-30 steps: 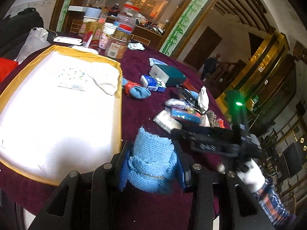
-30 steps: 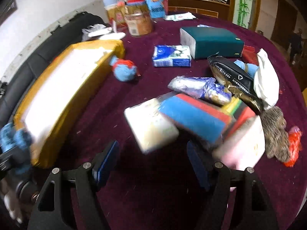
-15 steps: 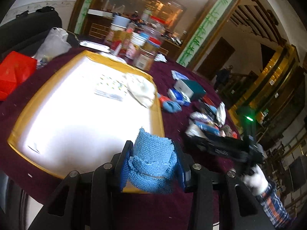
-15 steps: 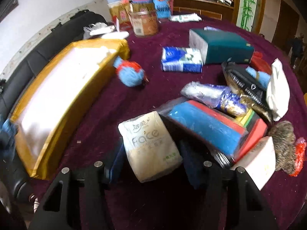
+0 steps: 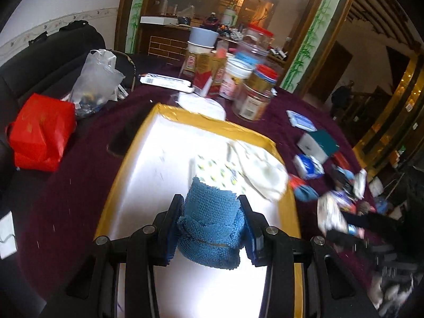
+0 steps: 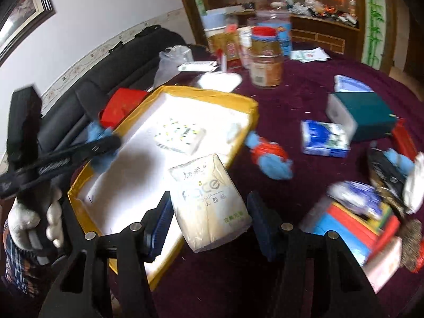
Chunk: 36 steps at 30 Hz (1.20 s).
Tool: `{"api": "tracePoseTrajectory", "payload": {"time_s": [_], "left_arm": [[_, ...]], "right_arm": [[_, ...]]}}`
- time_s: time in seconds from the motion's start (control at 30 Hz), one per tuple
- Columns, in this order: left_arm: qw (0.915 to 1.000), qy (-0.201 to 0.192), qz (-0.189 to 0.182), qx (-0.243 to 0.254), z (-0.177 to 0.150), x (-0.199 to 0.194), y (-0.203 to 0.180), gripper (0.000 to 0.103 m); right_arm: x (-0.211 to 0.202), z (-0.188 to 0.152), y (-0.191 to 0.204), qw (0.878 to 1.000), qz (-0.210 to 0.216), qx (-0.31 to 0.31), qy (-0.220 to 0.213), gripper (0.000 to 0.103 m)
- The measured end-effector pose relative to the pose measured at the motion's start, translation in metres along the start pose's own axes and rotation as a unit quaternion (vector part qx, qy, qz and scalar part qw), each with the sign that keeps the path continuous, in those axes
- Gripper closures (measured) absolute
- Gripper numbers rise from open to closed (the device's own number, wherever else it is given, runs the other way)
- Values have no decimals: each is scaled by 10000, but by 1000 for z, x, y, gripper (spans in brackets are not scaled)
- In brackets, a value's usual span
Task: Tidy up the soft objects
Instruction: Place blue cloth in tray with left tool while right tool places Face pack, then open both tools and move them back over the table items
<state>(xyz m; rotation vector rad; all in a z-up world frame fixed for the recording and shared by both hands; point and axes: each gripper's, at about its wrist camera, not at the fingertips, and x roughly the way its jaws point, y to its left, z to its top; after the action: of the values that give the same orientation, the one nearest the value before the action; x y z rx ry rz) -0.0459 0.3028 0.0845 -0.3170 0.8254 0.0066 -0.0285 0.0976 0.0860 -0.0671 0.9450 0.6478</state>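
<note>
My left gripper point(image 5: 210, 212) is shut on a rolled blue towel point(image 5: 212, 228), held above the near end of a white tray with a yellow rim point(image 5: 220, 127). A patterned tissue pack point(image 5: 214, 172) and a white cloth point(image 5: 262, 169) lie in the tray. My right gripper point(image 6: 209, 201) is shut on a beige tissue pack point(image 6: 206, 182), lifted off the maroon tablecloth beside the tray's right rim point(image 6: 212, 94). The right wrist view also shows the left gripper point(image 6: 106, 143) with the towel over the tray's left side, held by a gloved hand point(image 6: 29, 220).
On the cloth right of the tray lie a blue and red sock ball point(image 6: 273, 159), a blue tissue pack point(image 6: 324, 139), a teal box point(image 6: 365, 115) and a heap of sponges point(image 6: 352, 225). Jars point(image 6: 266, 61) stand behind the tray. A red bag point(image 5: 39, 132) sits left.
The left gripper carried the towel from over the cloth to over the tray. The right gripper closed on the beige tissue pack and lifted it toward the tray.
</note>
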Motion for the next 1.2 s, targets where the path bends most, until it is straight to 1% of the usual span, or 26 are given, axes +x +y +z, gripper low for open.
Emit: {"api": "tracePoseTrajectory", "payload": {"time_s": [0.1,0.2,0.37,0.43,0.47,0.5,0.57,0.67,0.73,0.8,0.9,0.97,1.03,1.1,1.2], "left_arm": [[9999,82,96,-76,18,20,11,60],[9994,253,129,-189,34,45,23,60],[9980,470,336,-262,50,81,35,59],[9975,498,351,-367,53,90,38,56],[9973,444,417,-403,54,93,39,55],[9975,412,423,-387,56,93,38,49],[9980,413,293,-387,58,93,35,43],[9984,360,298,-324,60,90,32,42],[9982,382,298,-347,60,90,33,42],[9980,360,277,-429,61,87,35,39],[9975,297,228,-605,63,77,39,39],[9973,215,136,-683,63,64,38,37],[9975,138,50,-684,61,52,33,33],[9979,57,-147,-631,57,37,22,29],[9978,61,-429,-493,47,20,-3,26]], "right_arm": [[20,11,11,9999,75,3,131,47],[41,23,19,9994,170,59,287,47],[71,35,26,9988,49,100,486,47],[83,38,28,9983,-63,99,568,47],[89,39,28,9981,-124,96,602,47],[94,40,29,9978,-178,92,628,46],[103,40,30,9974,-296,83,651,46],[109,40,34,9969,-483,-45,618,46],[110,40,37,9968,-538,-130,577,45],[109,40,36,9975,-462,-76,535,36],[101,39,33,9987,-299,91,408,33],[88,37,33,9993,-233,121,268,28],[69,32,33,9997,-186,123,53,27],[49,24,28,9997,-87,186,-149,26],[23,9,13,9988,51,363,-327,26]]}}
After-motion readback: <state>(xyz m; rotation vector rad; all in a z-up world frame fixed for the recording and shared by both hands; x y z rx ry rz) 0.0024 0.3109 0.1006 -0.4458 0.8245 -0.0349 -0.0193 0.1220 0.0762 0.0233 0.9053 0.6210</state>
